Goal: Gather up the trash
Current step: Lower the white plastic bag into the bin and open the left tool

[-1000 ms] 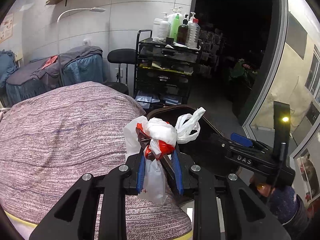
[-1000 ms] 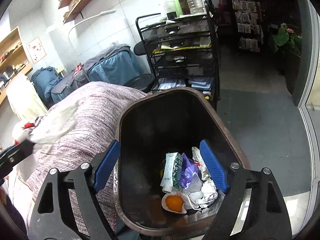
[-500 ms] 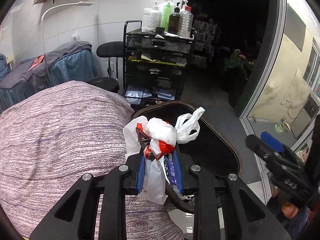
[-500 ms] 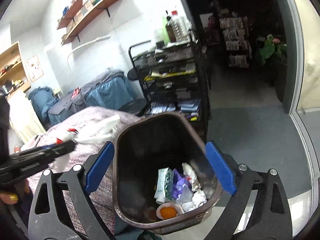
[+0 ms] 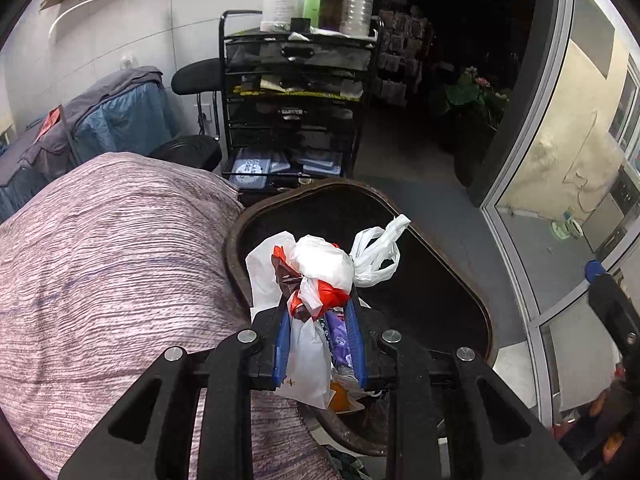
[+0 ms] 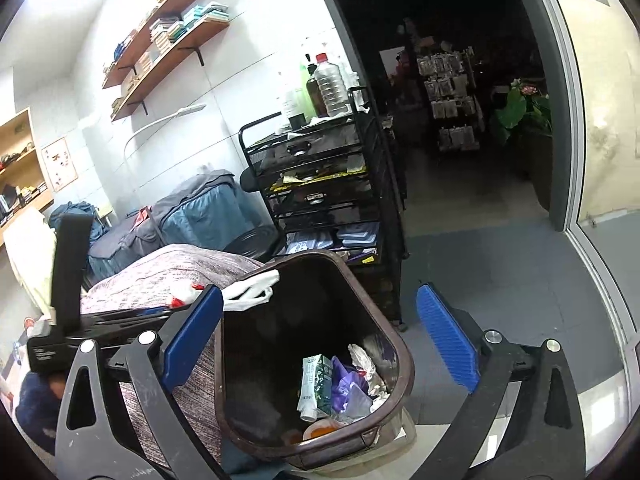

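Pinched shut in the left hand-held gripper (image 5: 319, 344) over the near rim of the bin (image 5: 448, 276), the knotted plastic bag (image 5: 320, 268) looks light, soft and slippery, best held below its knot, while the right hand-held gripper (image 6: 320, 336) is opening, empty.

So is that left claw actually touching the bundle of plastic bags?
Touching. In the left wrist view the left gripper has both blue pads pressed against the bag bundle, pinching it above the bin.

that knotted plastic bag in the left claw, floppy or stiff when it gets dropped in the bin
Likely floppy: the plastic bag bunches and its loose handles droop. Probably light, since the left claw holds it by a pinch. It may snag on the bin rim.
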### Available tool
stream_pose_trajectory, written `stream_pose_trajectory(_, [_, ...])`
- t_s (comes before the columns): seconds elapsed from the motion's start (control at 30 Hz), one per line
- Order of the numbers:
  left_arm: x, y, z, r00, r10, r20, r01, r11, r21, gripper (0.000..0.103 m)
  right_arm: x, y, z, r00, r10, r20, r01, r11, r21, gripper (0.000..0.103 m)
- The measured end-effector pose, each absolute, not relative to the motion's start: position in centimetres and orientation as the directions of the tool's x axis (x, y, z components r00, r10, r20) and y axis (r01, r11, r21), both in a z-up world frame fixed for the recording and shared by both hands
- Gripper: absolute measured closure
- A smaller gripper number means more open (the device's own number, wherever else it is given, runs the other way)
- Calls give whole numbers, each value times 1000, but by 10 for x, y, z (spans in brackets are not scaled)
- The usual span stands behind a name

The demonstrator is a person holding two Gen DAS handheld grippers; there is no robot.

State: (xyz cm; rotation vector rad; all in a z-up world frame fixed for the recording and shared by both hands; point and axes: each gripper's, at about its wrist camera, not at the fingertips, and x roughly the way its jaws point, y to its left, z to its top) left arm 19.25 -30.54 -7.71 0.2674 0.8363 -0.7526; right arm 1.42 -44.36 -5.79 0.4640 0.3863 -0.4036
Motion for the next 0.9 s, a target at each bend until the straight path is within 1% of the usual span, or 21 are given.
stream_pose_trajectory(0.23, [194, -317, -84, 427, -480, -767, 704, 708, -51, 78, 9, -449, -58, 847, -299, -440, 471, 806, 359, 7])
stream_pose_trajectory(0.33, [191, -320, -84, 428, -483, -764, 718, 695, -38, 65, 7, -451, -58, 850, -301, -431, 471, 801, 369, 7])
stream_pose_trajectory(0.4, [188, -321, -82, 438, -487, -756, 722, 691, -27, 43, 7, -452, -57, 849, -304, -432, 474, 801, 367, 7])
stream_pose_trajectory(0.6, [182, -313, -71, 480, -510, -714, 711, 703, -24, 16, 4, -454, -56, 852, -314, -420, 477, 796, 373, 6])
stream_pose_trajectory(0.73, [181, -299, -60, 506, -540, -673, 689, 723, -62, 8, 1, -454, -53, 857, -325, -399, 478, 791, 382, 6])
stream_pose_trajectory(0.9, [173, -280, -47, 544, -556, -628, 661, 746, -88, 6, -1, -455, -51, 862, -331, -385, 476, 789, 388, 6])
